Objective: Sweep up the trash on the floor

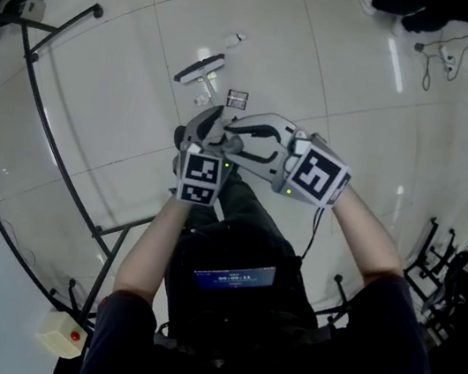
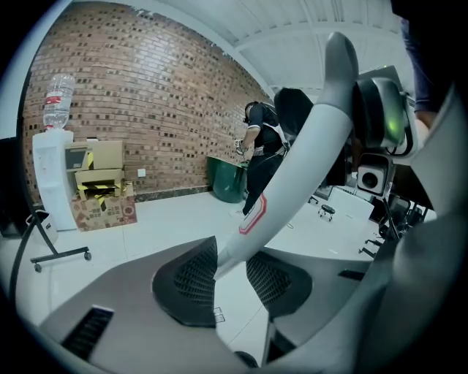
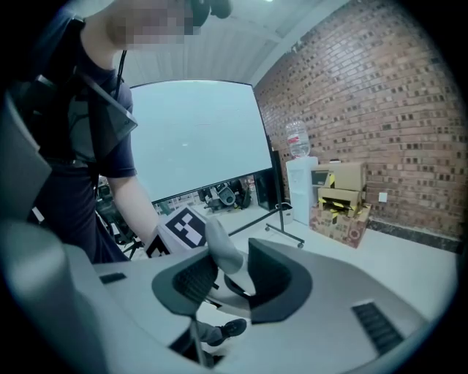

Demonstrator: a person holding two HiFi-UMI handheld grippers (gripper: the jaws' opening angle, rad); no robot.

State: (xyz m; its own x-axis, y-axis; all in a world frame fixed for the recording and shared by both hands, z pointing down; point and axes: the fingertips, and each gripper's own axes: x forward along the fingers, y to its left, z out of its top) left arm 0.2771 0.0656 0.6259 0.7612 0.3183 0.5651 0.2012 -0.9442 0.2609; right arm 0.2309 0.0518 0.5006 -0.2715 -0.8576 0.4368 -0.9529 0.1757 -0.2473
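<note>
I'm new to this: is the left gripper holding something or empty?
Holding. The left gripper's fingers are closed on a slanted white handle.

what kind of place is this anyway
Probably a lab or workshop-type room: a brick wall, a white tiled floor, a water dispenser beside cardboard boxes, and a big white screen on a wheeled stand.

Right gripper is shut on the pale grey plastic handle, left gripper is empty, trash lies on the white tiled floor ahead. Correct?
No: the left gripper is not empty. The left gripper view shows it shut on that same pale grey plastic handle. The rest holds.
</note>
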